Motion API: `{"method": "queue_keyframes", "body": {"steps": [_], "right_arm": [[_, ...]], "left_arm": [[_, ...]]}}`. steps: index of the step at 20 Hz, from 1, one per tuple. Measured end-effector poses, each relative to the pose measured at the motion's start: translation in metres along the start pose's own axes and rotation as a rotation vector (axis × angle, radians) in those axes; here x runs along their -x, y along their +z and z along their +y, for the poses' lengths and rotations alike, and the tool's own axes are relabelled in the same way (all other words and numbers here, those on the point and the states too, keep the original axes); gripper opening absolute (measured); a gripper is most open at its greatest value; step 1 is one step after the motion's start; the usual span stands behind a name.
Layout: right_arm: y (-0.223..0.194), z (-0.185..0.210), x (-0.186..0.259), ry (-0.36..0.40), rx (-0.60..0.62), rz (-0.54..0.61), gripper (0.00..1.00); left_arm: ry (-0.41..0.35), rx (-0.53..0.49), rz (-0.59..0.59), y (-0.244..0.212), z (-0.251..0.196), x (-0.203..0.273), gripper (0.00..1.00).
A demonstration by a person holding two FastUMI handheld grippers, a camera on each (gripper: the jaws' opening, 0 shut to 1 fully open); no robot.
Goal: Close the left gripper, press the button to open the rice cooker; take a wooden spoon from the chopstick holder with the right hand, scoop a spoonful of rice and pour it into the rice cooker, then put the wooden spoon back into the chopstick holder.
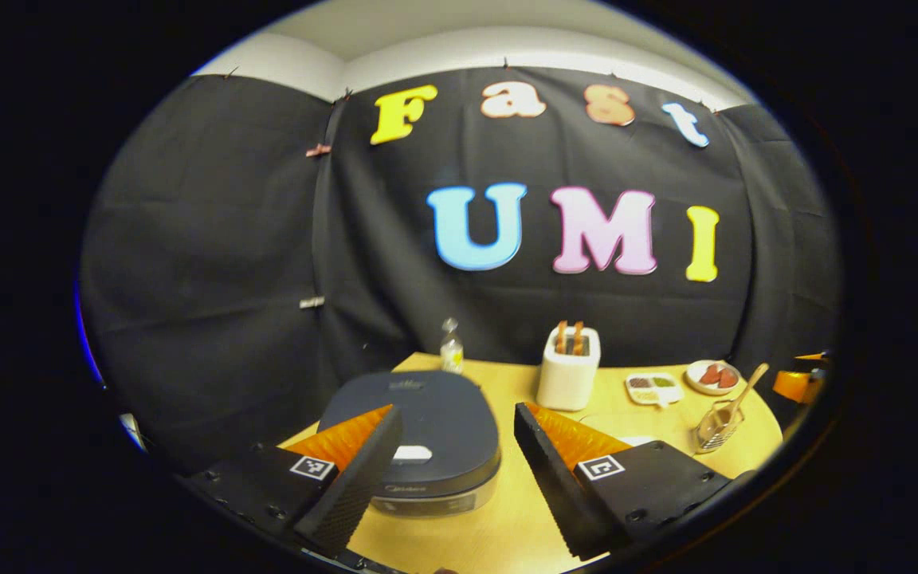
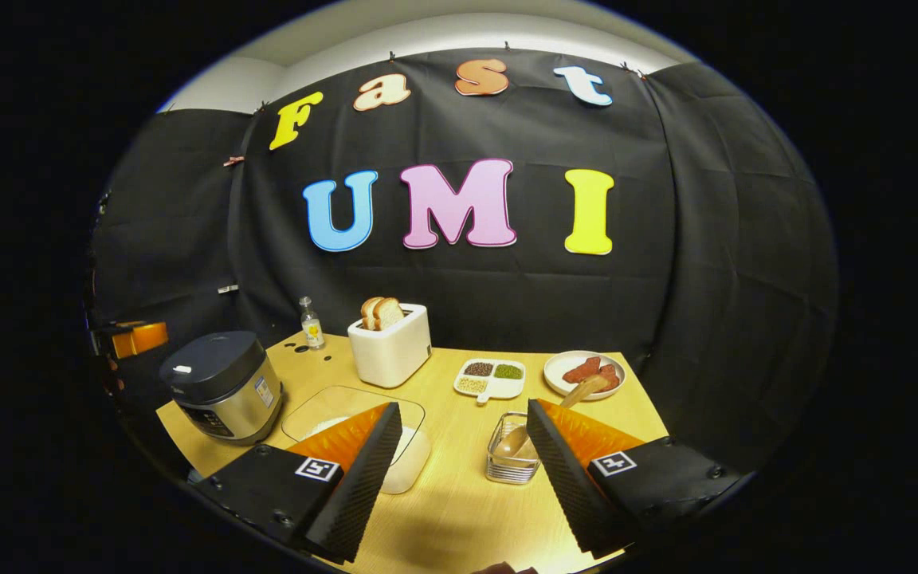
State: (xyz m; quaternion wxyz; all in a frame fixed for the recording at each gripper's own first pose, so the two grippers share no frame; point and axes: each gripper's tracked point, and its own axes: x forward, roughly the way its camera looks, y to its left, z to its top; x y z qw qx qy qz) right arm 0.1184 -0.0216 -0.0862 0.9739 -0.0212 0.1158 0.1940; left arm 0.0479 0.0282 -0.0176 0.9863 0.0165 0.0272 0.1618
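Left gripper (image 1: 451, 470) gapes wide, empty, above the shut cooker (image 1: 415, 434); right gripper (image 2: 463, 470) likewise spread before the spoon (image 2: 543, 418)

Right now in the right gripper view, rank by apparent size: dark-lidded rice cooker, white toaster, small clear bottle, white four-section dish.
1. Dark-lidded rice cooker, largest.
2. White toaster.
3. White four-section dish.
4. Small clear bottle, smallest.
The bottle stands farthest back, so its true rank against the dish is unsure.
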Motion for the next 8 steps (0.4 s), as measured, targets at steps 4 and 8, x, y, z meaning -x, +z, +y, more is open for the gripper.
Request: {"method": "queue_keyframes", "body": {"steps": [4,8], "right_arm": [[0.025,-0.007,0.035,-0.098,0.023,-0.065,0.98],[0.019,-0.002,0.081,-0.208,0.010,-0.062,0.99]], "left_arm": [[-0.122,-0.034,-0.087,0.039,-0.034,0.037,0.95],[-0.185,0.025,-0.080,0.033,-0.042,0.080,0.96]]}}
